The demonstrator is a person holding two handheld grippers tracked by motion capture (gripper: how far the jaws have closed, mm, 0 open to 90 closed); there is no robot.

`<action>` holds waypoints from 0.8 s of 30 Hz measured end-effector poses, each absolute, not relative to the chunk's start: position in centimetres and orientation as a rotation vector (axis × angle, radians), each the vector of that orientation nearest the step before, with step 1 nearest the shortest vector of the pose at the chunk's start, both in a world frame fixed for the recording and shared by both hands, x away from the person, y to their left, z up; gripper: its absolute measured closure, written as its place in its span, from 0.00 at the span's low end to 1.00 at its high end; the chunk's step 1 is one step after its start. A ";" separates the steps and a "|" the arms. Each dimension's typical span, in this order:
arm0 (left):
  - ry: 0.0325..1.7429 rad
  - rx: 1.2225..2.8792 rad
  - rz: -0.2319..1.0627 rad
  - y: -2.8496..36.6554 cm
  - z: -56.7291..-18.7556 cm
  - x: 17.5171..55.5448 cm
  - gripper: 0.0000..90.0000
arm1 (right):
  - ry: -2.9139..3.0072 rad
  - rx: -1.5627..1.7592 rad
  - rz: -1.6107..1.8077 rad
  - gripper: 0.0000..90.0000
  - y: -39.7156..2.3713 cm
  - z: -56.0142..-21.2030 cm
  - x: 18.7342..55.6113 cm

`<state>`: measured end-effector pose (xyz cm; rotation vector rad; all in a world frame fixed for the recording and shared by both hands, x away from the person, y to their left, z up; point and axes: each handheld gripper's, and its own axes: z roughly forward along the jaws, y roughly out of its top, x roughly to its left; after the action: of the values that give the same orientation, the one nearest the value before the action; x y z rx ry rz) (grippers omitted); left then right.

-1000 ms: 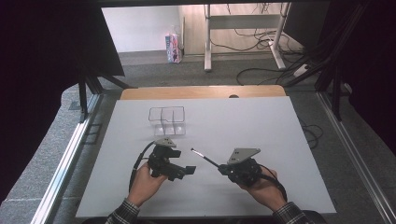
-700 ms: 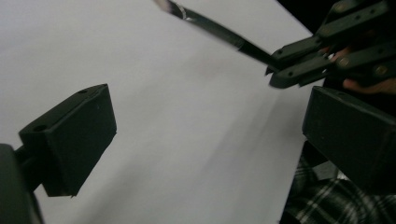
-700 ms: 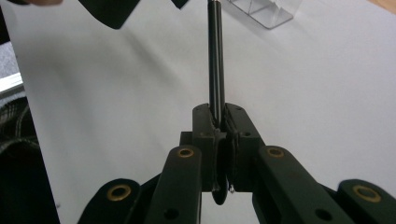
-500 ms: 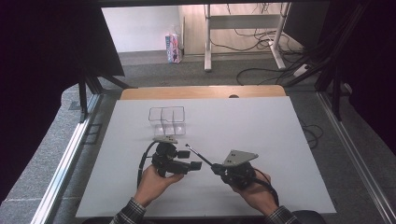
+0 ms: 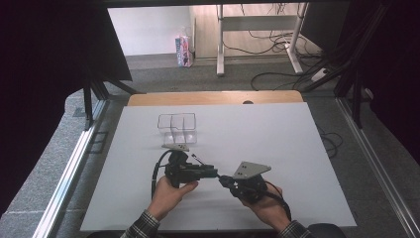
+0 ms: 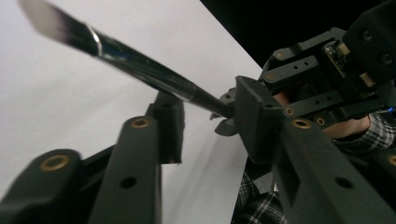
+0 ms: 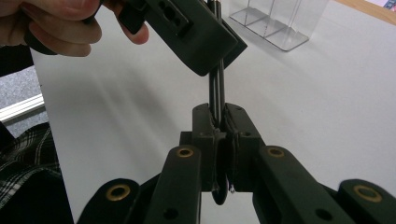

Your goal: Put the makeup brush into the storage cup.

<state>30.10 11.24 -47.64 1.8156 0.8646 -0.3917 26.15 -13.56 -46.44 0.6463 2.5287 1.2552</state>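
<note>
From my remote seat: two hand-held grippers, all matte black. The left gripper (image 5: 210, 172) and the right gripper (image 5: 224, 179) each carry a grey three-cornered plate (image 5: 252, 169) on top, drilled with small holes. Brass-coloured rivets (image 7: 185, 152) mark the pivots of the flat black linkage bars, which also show plain round holes. The jaw pads (image 6: 170, 126) are blocky black slabs. A black cable (image 5: 156, 174) loops from the left unit. A small circuit board (image 6: 340, 51) sits exposed on the right unit. My operator wears plaid sleeves (image 5: 142, 226), dark with pale checks.
</note>
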 end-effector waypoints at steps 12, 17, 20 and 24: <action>0.842 1.835 -0.386 11.4 -47.2 29.9 0.93 | 2.577 0.691 1.227 0.59 -13.7 -46.8 26.8; 0.867 1.864 -0.332 11.7 -46.9 29.9 0.93 | 2.615 0.740 1.223 0.40 -13.9 -47.1 27.5; 0.880 1.870 -0.316 11.9 -46.8 29.9 0.93 | 2.633 0.757 1.216 0.34 -13.9 -47.3 27.6; 0.888 1.881 -0.297 12.0 -46.7 29.9 0.93 | 2.638 0.760 1.219 0.28 -13.9 -47.4 27.7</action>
<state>29.85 12.00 -46.72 1.8815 0.8878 -0.2968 27.68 -13.88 -47.44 0.7600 2.6379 1.2190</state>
